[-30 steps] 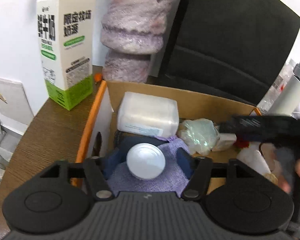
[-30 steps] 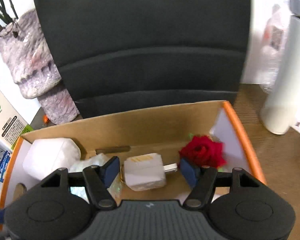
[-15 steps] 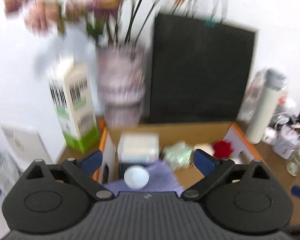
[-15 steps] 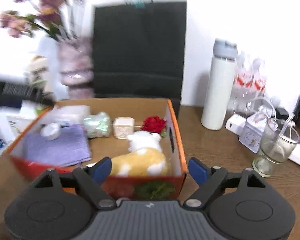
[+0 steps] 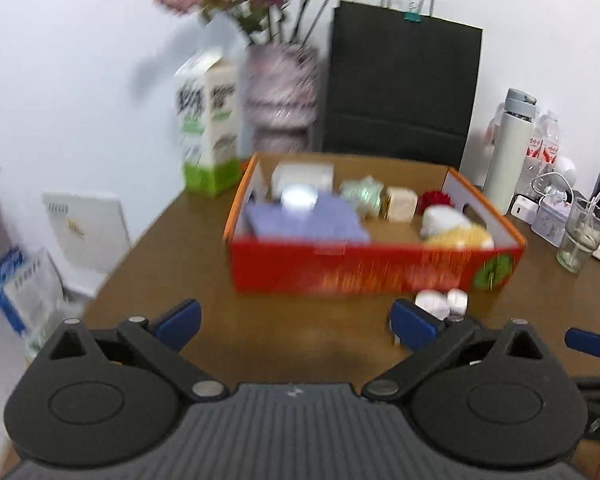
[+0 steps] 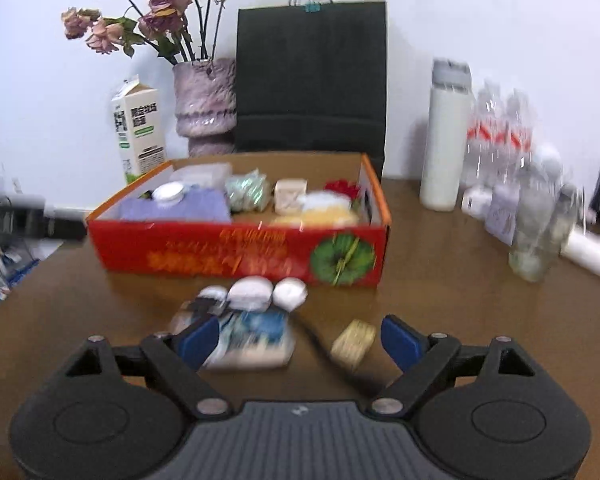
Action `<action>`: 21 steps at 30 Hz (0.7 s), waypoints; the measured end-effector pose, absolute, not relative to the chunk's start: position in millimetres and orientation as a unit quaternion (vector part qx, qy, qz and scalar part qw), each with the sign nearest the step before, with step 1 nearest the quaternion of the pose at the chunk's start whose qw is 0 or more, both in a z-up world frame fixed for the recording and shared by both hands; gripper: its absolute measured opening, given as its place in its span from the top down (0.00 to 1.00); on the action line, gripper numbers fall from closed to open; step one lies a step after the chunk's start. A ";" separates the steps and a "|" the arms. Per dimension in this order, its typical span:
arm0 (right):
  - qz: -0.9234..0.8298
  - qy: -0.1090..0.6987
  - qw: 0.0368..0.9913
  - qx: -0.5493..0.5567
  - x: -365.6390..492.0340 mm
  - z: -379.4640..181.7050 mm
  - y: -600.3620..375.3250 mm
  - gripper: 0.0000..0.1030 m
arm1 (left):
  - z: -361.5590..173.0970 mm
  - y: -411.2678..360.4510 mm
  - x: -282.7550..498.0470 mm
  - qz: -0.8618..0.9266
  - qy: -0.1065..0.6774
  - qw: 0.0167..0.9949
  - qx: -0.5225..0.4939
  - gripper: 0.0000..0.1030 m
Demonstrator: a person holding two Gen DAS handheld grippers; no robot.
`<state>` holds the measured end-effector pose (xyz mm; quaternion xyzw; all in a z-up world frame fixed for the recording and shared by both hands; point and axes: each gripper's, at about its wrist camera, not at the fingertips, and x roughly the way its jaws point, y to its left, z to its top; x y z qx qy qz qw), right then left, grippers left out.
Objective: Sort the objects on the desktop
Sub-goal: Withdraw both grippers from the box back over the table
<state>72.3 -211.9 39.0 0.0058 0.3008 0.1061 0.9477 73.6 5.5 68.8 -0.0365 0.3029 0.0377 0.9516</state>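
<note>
While both tongs gape empty, red box (image 6: 236,254) print blurred, milk carton (image 6: 139,132) characters unreadable

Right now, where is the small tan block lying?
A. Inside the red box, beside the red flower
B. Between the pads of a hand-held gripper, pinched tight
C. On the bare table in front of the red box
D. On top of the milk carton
C: in the right wrist view the small tan block lies on the brown table, on the near side of the red box, touched by nothing.
</note>
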 end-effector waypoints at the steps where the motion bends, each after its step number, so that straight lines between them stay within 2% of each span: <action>1: 0.110 0.304 0.946 0.019 64.8 34.6 -213.9 0.14 | 58.2 6.1 65.3 0.039 0.308 0.950 -0.041 0.00; 4: 0.123 0.307 0.943 0.031 47.6 24.2 -212.9 0.14 | 34.0 -0.7 43.5 0.030 0.321 0.946 -0.022 0.00; 9: 0.102 0.277 0.955 0.040 21.1 8.1 -214.1 0.12 | 18.1 -9.7 18.1 0.015 0.286 0.958 0.005 0.00; 14: 0.095 0.283 0.953 0.043 19.4 5.6 -217.0 0.12 | 7.1 -3.9 19.2 0.002 0.289 0.957 -0.027 0.00; 21: 0.094 0.309 0.946 0.021 25.2 -1.9 -211.5 0.12 | 2.7 -9.9 20.7 0.008 0.301 0.954 -0.012 0.00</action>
